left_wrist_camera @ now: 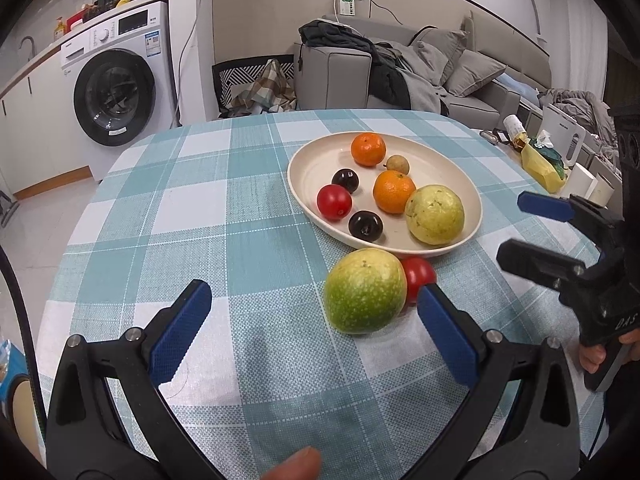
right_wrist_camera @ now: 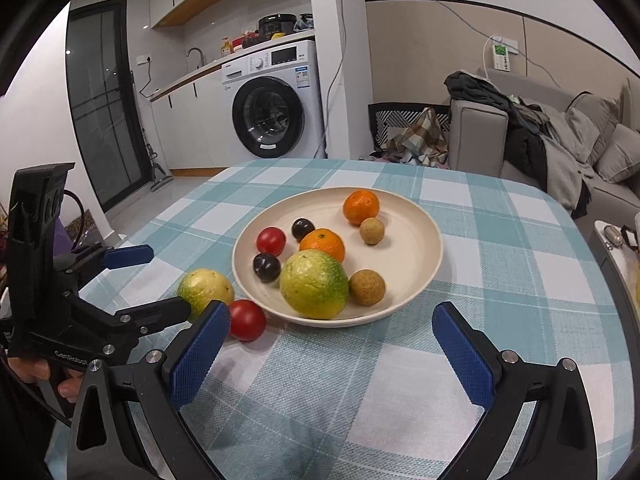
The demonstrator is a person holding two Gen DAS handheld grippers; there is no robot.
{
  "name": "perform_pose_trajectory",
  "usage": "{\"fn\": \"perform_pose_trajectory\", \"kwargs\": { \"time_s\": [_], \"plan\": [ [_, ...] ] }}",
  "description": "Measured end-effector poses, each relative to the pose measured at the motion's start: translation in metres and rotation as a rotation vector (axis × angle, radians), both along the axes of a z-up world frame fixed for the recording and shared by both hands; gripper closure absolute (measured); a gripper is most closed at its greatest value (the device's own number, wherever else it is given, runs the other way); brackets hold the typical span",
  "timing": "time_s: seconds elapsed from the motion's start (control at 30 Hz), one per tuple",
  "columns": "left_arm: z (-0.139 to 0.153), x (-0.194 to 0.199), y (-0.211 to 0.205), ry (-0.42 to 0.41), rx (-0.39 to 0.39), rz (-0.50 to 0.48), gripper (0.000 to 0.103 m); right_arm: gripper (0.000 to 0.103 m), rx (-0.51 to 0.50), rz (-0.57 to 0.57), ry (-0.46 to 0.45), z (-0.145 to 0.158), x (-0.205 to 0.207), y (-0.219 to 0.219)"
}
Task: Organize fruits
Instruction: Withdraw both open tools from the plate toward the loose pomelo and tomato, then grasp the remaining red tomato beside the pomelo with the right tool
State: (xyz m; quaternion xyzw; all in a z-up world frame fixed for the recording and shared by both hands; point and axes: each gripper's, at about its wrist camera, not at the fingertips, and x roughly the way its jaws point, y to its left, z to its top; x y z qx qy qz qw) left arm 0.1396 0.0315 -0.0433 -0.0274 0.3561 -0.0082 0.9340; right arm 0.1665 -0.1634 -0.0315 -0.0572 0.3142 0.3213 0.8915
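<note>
Sitting on the checked tablecloth [left_wrist_camera: 248,208] just outside the plate [left_wrist_camera: 316,160]: green guava [left_wrist_camera: 364,290] touching a red tomato [left_wrist_camera: 418,276]. Left gripper [left_wrist_camera: 316,300] spread wide, empty, guava just ahead between its tips. Right gripper [right_wrist_camera: 332,322] also spread, empty, facing the plate.

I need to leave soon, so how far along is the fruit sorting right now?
Mostly done: the plate already holds eight fruits, including two oranges. Nothing is in hand; the left gripper and right gripper both have open, empty jaws. Left: the green guava and red tomato on the tablecloth beside the plate.
</note>
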Motion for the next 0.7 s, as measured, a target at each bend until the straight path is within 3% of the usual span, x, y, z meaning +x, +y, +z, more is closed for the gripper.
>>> {"fn": "perform_pose_trajectory", "kwargs": {
  "time_s": [0.33, 0.43, 0.5, 0.7],
  "plan": [
    [-0.001, -0.001, 0.003, -0.008, -0.002, 0.005, 0.001, 0.002, -0.087, 0.106, 0.054, -0.01, -0.008, 0.028],
    [0.0, -0.003, 0.004, -0.014, 0.006, 0.002, 0.001, 0.012, -0.103, 0.128, 0.073, -0.014, -0.008, 0.034],
    [0.0, -0.003, 0.004, -0.015, 0.014, 0.005, 0.001, 0.025, -0.117, 0.148, 0.092, -0.018, -0.009, 0.039],
    [-0.001, -0.002, 0.006, 0.001, 0.002, -0.012, 0.003, 0.031, -0.16, 0.187, 0.116, -0.027, -0.011, 0.048]
  ]
}}
